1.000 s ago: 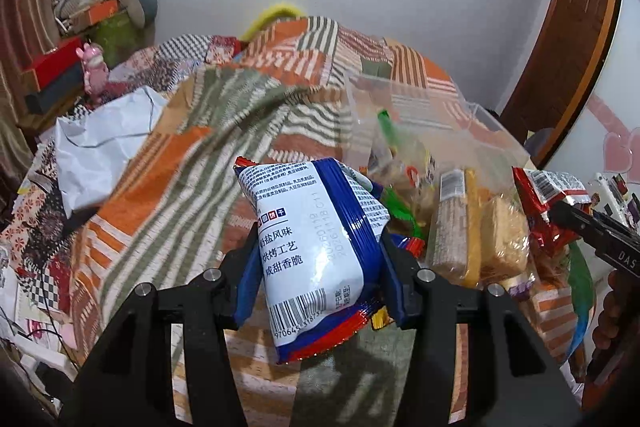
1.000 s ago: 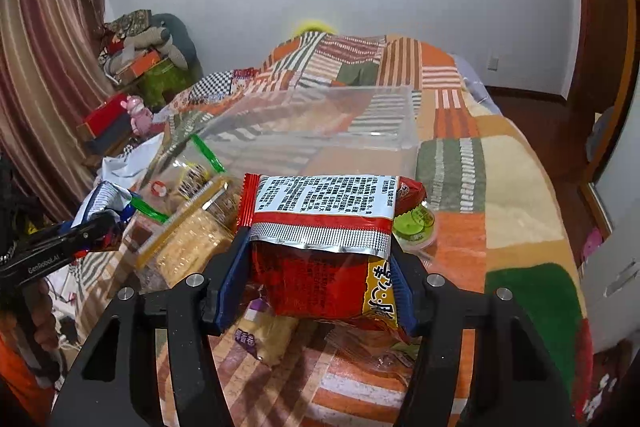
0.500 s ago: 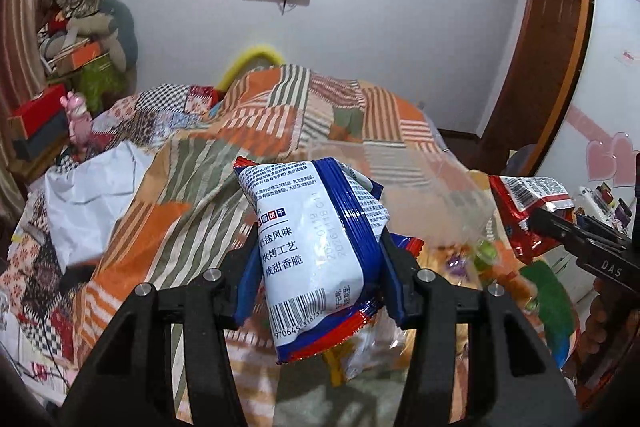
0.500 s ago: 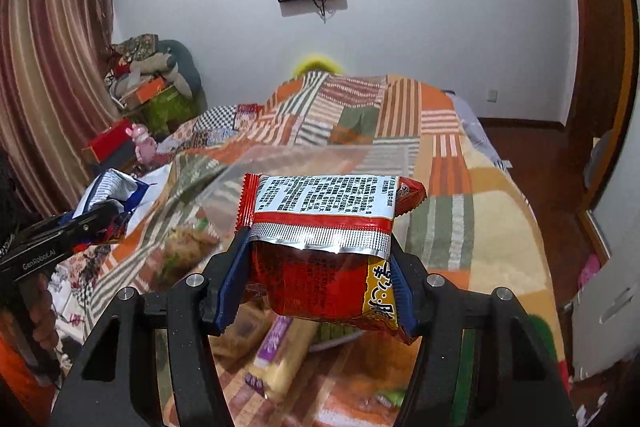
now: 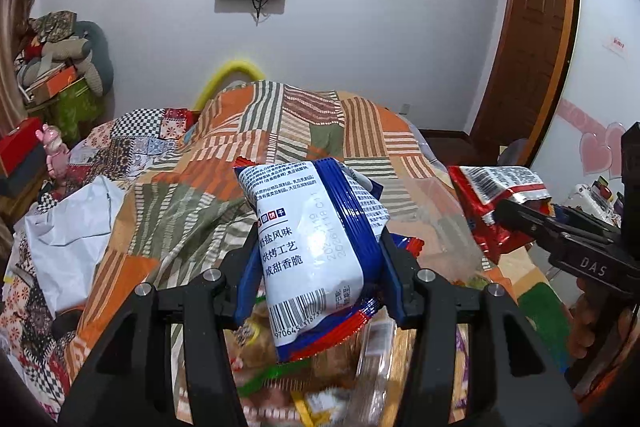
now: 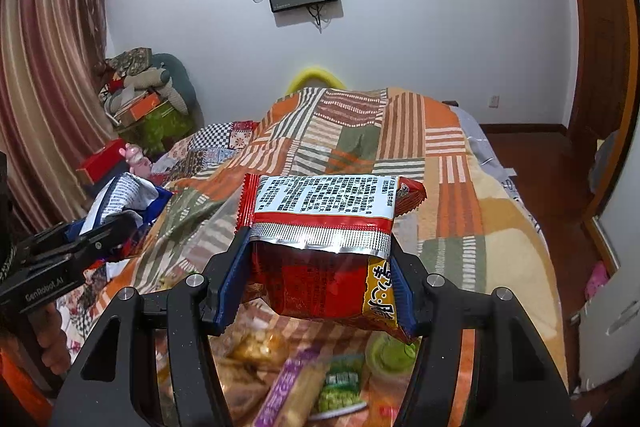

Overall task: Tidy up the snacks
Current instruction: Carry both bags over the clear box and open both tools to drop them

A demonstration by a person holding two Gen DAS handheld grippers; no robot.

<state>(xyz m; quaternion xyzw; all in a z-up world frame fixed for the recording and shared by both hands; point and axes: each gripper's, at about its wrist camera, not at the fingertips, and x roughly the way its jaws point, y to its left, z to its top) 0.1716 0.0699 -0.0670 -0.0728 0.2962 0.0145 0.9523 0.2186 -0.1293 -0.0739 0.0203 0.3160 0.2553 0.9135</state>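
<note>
Snack packets held over a patchwork bed

Left gripper [image 5: 316, 259] clamps a blue and white biscuit packet [image 5: 316, 239] between its fingers, above loose snacks [image 5: 272, 371] blurred below. Its camera also catches the right gripper [image 5: 520, 217] at the right edge. Right gripper [image 6: 320, 267] pinches a red packet [image 6: 324, 259] with a silver seam. Only that view shows green cups [image 6: 390, 351] and a purple bar [image 6: 280, 391] on the quilt [image 6: 452, 195], with the striped curtain [image 6: 48, 67] far left.
</note>
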